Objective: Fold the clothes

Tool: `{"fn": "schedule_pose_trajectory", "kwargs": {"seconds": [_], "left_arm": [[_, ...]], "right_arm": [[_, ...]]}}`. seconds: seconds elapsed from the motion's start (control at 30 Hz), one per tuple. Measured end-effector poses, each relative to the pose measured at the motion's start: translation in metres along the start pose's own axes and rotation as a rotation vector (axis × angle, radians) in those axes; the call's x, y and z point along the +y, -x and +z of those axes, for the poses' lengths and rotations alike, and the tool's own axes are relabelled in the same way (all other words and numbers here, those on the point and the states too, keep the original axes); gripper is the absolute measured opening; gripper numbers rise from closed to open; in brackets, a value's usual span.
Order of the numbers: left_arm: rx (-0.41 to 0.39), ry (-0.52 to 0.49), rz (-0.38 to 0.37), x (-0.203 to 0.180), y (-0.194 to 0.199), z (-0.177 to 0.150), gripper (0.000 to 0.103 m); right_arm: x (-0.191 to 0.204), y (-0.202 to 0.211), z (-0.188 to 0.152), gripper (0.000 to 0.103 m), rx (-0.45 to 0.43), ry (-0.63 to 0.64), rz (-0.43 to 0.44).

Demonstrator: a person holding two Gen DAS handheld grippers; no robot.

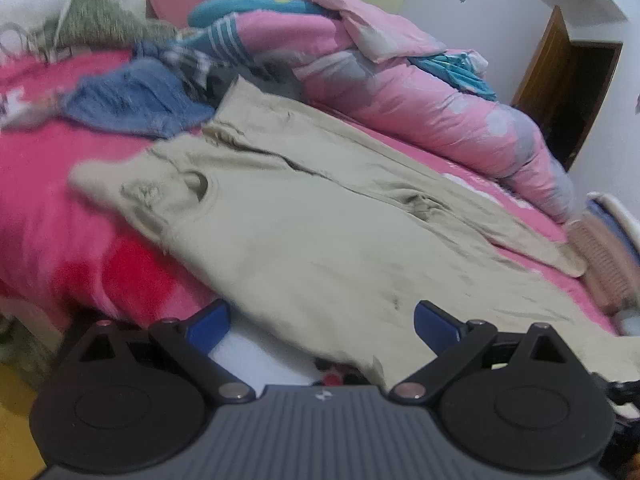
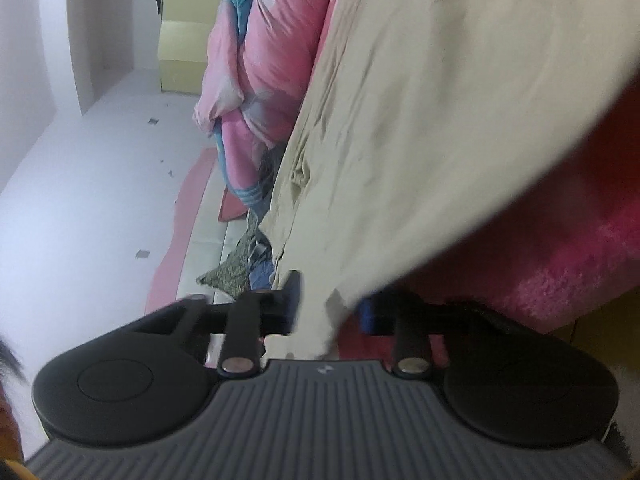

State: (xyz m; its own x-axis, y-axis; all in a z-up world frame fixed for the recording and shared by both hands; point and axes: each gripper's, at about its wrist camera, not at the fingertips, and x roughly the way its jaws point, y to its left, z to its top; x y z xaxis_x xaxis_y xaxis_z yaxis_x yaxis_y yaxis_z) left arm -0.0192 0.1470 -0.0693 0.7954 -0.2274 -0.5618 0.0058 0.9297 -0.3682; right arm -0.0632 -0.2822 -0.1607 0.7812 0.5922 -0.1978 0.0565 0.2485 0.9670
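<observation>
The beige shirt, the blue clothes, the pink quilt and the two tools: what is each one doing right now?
Beige shirt: spread flat on the pink bed, not folded, one corner pinched.
Blue clothes: crumpled in a heap behind the shirt.
Pink quilt: bunched up along the far side.
Left tool: open, at the shirt's edge.
Right tool: shut on the shirt's corner.

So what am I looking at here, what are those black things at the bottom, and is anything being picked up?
Each picture comes from a camera on a hand-held gripper, looking along its two fingers. There is no robot arm; a person holds one in each hand. The left gripper is open above the near edge of a beige garment, spread on a bed with a pink blanket. Behind lie blue clothes and a pink quilt. In the tilted right view, the right gripper has the garment's edge between its nearly closed fingers.
</observation>
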Motion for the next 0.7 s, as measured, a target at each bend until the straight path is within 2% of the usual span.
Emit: {"fn": "schedule_pose_trajectory", "kwargs": {"seconds": [0.03, 0.2, 0.37, 0.53, 0.7], "left_arm": [[0.000, 0.017, -0.018, 0.004, 0.001, 0.000, 0.099], [-0.004, 0.100, -0.080, 0.019, 0.002, 0.003, 0.098], [-0.020, 0.181, -0.089, 0.034, -0.001, 0.010, 0.096], [-0.044, 0.214, -0.089, 0.041, -0.005, 0.018, 0.094], [-0.081, 0.252, -0.065, 0.050, -0.007, 0.028, 0.086]], "right_arm": [[0.001, 0.000, 0.001, 0.008, -0.013, 0.009, 0.004], [0.006, -0.003, 0.003, 0.005, -0.037, 0.051, 0.046], [0.005, -0.009, 0.007, 0.005, -0.041, 0.050, 0.059], [0.000, -0.009, 0.009, 0.005, -0.038, 0.037, 0.057], [-0.006, -0.003, 0.011, 0.005, -0.041, 0.030, 0.054]]}}
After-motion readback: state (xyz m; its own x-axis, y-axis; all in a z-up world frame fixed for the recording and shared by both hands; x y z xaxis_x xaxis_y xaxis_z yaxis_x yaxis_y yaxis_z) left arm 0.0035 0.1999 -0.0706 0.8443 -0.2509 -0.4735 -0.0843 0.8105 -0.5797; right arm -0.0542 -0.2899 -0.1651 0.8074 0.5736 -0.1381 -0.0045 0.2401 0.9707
